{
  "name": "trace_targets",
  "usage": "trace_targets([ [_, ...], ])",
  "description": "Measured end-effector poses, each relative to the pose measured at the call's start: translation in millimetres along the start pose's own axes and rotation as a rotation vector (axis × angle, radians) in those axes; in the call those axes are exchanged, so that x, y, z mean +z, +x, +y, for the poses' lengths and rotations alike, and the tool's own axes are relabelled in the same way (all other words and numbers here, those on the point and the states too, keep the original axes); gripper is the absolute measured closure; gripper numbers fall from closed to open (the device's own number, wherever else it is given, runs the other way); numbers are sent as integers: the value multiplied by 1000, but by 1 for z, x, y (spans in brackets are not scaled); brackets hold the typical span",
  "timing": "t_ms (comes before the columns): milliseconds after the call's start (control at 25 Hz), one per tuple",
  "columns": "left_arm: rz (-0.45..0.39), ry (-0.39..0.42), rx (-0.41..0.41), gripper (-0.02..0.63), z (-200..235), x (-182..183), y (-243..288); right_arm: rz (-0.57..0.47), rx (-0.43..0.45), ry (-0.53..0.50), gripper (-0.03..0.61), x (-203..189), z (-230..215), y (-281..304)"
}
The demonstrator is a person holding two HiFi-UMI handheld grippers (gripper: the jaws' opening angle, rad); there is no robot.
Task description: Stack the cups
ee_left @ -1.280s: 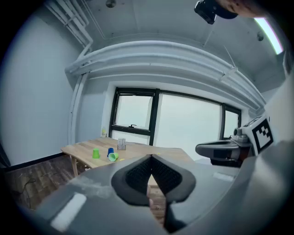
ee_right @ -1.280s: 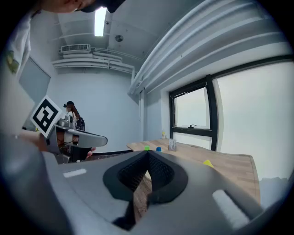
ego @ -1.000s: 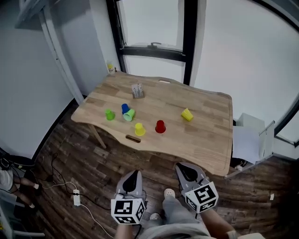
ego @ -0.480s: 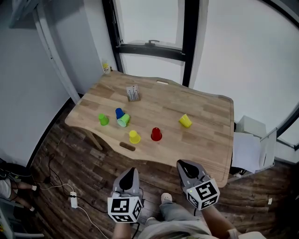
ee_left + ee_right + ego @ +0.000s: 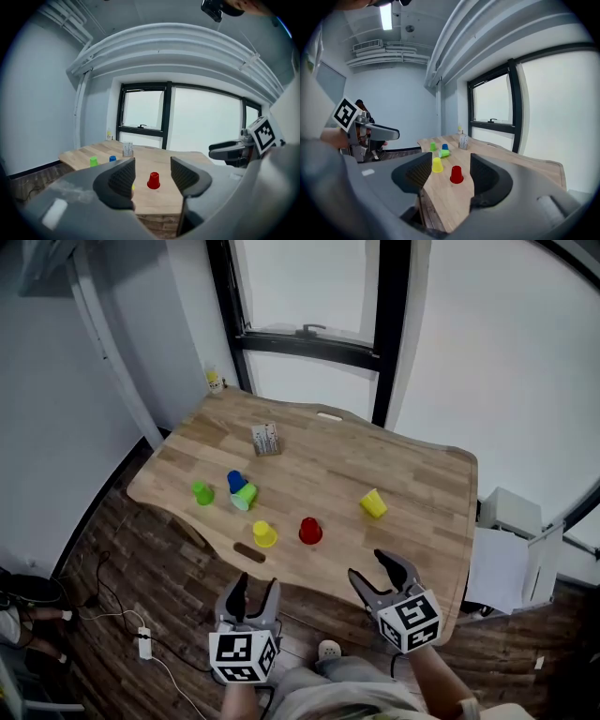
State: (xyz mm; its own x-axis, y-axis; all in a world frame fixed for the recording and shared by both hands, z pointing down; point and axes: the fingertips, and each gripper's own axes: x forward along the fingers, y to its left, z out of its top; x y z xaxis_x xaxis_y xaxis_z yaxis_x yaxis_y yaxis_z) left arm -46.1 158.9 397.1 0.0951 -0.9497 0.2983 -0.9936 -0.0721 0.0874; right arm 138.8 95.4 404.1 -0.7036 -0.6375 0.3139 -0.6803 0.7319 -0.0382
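Short of table (image 5: 412, 502), L gripper (image 5: 256, 585) & R gripper (image 5: 372, 568) jaws just opening, spread, empty; approach step; next: reach red cup (image 5: 309, 531).

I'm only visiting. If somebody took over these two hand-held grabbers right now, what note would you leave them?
Grippers: left gripper and right gripper are open and empty, jaws just been opening, touching nothing, at the table's front edge.
Cups, unstacked on it: green cup, blue cup, lime cup on its side beside the blue, yellow cup and red cup nearest the front, second yellow cup tipped over, right.
Done: nothing. Left: stack all six.
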Motion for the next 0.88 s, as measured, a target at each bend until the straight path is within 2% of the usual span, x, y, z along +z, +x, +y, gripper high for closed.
trace_targets([
  [80, 17, 12, 16, 351, 3, -1, 5, 21, 3, 4, 308, -6, -11, 6],
  [440, 77, 19, 67, 350, 23, -8, 24, 105, -51, 32, 281, -28, -66, 31],
  [880, 142, 21, 53, 350, 52, -14, 78, 218, -122, 77, 279, -61, -126, 73],
])
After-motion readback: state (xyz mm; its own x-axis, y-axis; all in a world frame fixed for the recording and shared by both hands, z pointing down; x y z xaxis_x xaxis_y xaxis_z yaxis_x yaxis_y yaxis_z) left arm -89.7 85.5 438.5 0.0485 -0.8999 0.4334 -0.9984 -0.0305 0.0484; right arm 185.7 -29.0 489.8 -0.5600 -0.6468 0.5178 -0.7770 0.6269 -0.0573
